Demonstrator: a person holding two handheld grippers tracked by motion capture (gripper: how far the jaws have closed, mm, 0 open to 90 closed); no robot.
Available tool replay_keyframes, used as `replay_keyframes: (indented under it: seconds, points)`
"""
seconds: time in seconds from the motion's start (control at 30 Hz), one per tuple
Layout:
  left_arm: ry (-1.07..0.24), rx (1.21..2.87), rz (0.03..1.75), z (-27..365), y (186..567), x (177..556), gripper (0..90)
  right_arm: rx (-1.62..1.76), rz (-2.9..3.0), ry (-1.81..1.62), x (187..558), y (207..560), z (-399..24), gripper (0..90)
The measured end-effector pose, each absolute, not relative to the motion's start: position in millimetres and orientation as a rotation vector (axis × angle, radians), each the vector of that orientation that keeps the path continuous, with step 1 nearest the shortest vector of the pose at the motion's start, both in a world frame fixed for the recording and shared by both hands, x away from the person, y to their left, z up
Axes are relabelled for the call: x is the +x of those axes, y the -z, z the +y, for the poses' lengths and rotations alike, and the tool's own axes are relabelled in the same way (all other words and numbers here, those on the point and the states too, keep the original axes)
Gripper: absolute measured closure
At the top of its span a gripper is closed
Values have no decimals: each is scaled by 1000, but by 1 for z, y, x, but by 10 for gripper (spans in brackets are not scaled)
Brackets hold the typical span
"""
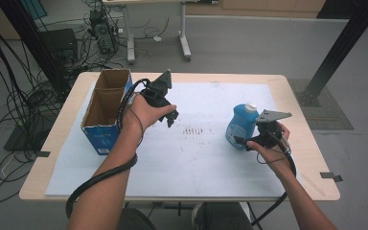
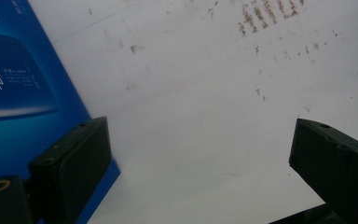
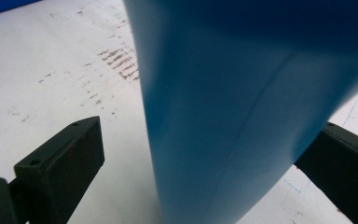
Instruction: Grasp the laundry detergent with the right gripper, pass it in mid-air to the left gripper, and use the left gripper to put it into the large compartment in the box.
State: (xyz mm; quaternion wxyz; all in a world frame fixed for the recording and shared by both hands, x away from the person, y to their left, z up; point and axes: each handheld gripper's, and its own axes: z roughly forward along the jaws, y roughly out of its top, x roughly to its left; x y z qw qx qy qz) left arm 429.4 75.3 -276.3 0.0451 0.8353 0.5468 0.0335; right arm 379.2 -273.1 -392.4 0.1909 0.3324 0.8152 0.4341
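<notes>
Blue plastic, the bottle (image 1: 241,125) stands upright on the white sheet (image 1: 196,158) covering the worktop (image 1: 297,120), toward the right side, its pale cap on top. The right tongs (image 1: 242,140) sit at its lower body. In the right gripper view the bottle's wall (image 3: 242,107) rises between the two black jaws; the right jaw is partly hidden behind it, and the left jaw stands clear of it with white sheet showing in the gap, so the tongs are spread around the bottle, not clamped on it. The bottle's top and base are cut off there.

The left tongs (image 1: 171,115) hover over the sheet just right of an open blue cardboard box (image 1: 106,108) with a brown inside. In the left gripper view the jaws stand wide apart with nothing between them (image 2: 200,163); the box's blue printed side (image 2: 23,93) is cut off at the left edge, its lettering too blurred to read. Faint brown smudges (image 2: 265,14) mark the sheet.
</notes>
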Motion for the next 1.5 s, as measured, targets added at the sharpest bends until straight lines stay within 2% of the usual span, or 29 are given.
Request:
replay_keyframes:
  seconds: [1.5]
  points:
    - [-112,2562,1655,71,273,431,60,940,2238,-1251,382,393,-272,15]
